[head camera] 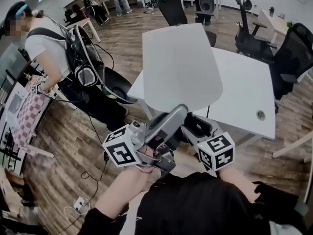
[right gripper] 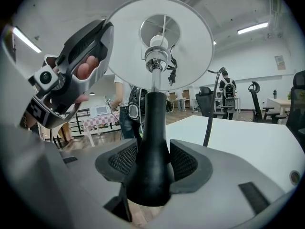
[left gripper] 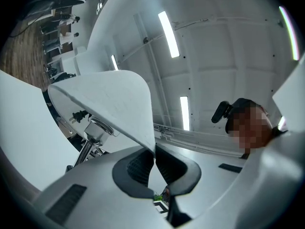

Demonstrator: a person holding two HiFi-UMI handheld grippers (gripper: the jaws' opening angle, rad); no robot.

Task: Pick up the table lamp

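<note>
Lamp (head camera: 181, 67), one, held by left gripper (left gripper: 153, 151), right gripper (right gripper: 152, 160)

The lamp shade (head camera: 181, 67) is white and matt, with a faint grain; whether it is cloth or paper cannot be told. The lamp base (right gripper: 148, 168) is black and smooth with a dull sheen, and looks like plastic. The stem (right gripper: 153, 80) above it is polished metal, bright and mirror-like. The left gripper (left gripper: 153, 162) and the right gripper (right gripper: 151, 159) have smooth, matt grey plastic bodies, and their black pads (right gripper: 123, 160) are finely ribbed and rough. The tabletop (head camera: 244, 82) is white, smooth and matt. The floor (head camera: 68, 136) is brown wood planking with a slight sheen.
</note>
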